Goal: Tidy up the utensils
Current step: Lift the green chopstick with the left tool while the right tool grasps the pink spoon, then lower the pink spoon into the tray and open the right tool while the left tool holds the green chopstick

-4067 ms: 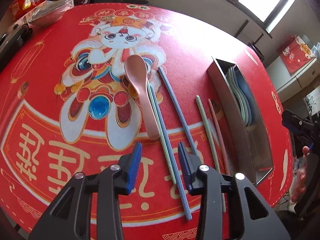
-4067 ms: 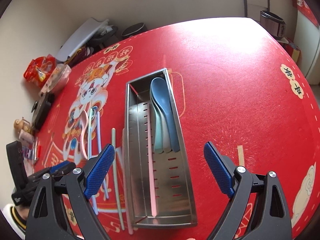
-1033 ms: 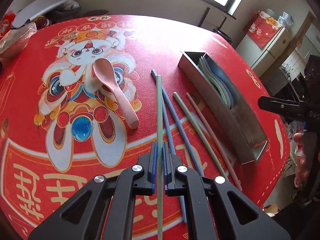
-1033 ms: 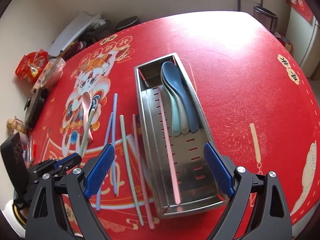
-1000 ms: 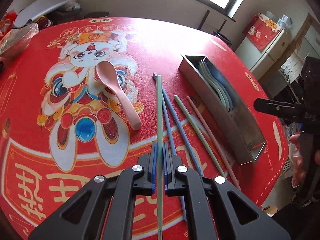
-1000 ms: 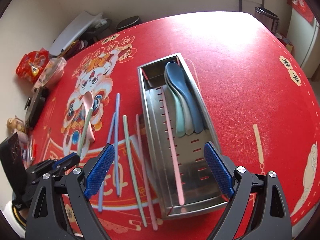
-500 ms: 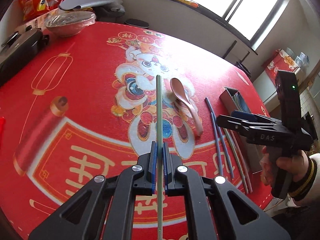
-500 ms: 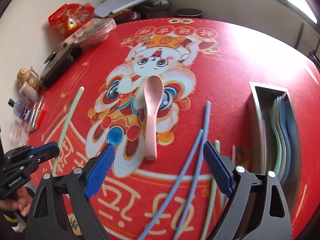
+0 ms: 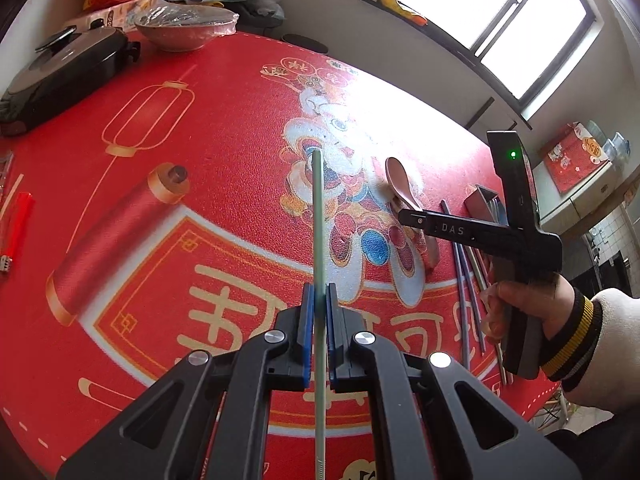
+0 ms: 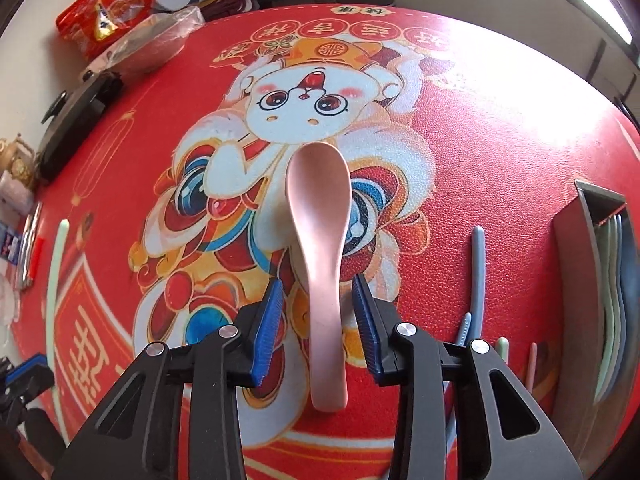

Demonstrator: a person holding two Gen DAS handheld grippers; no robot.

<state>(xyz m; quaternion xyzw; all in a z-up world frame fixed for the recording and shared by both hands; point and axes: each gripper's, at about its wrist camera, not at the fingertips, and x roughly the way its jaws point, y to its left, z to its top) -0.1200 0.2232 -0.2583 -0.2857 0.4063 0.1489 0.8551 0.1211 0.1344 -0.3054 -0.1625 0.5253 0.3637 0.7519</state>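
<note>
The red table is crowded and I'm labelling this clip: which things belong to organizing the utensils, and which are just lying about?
Part of the job:
green chopstick, clamped in the left claw
pink spoon, between the closing right claw
blue chopsticks
metal utensil tray

Lying about:
snack bag
covered bowl
black cooker
red lighter

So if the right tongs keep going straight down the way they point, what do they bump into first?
Most likely the pink spoon: its handle lies between the closing right tongs, not yet pinched. Right under it is the red tablecloth.
</note>
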